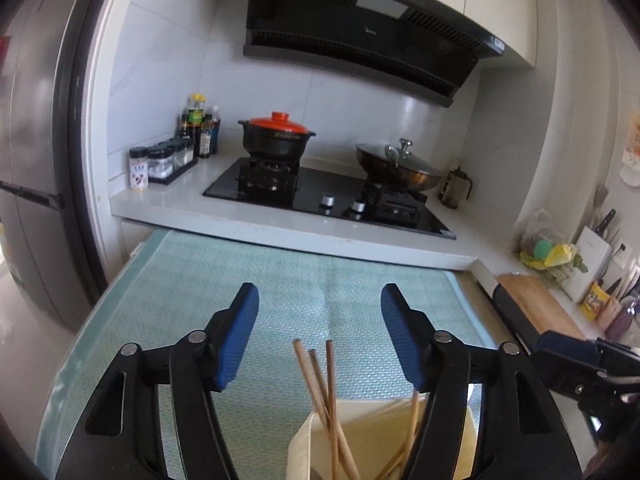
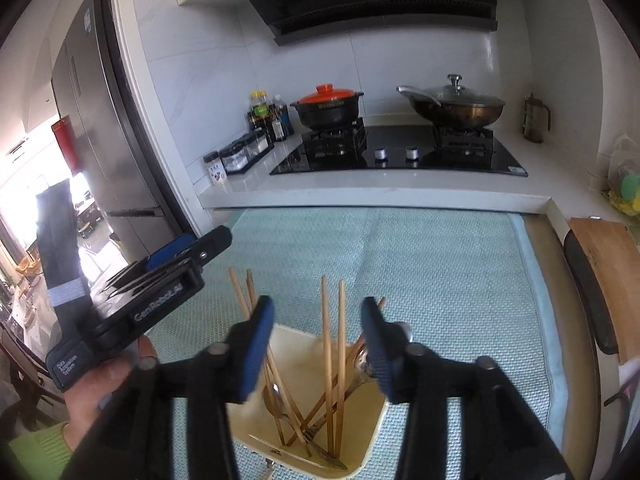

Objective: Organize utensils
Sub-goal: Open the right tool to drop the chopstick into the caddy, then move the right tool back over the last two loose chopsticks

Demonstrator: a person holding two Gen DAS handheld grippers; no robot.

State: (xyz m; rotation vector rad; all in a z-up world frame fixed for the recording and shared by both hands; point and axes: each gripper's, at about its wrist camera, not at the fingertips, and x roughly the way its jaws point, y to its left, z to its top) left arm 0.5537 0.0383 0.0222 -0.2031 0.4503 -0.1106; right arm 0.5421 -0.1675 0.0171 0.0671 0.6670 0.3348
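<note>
Here chopsticks [image 2: 328,344] stand near upright in holder [image 2: 372,420], tips toward 12 o'clock; left gripper [image 1: 320,336] and right gripper [image 2: 318,344] gape, empty.

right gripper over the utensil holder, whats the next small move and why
Probably back the right gripper up and away from the cream holder. Its jaws stand open with nothing pinched, the chopsticks and metal cutlery already stand inside, and the green mat around it shows no loose utensils.
</note>
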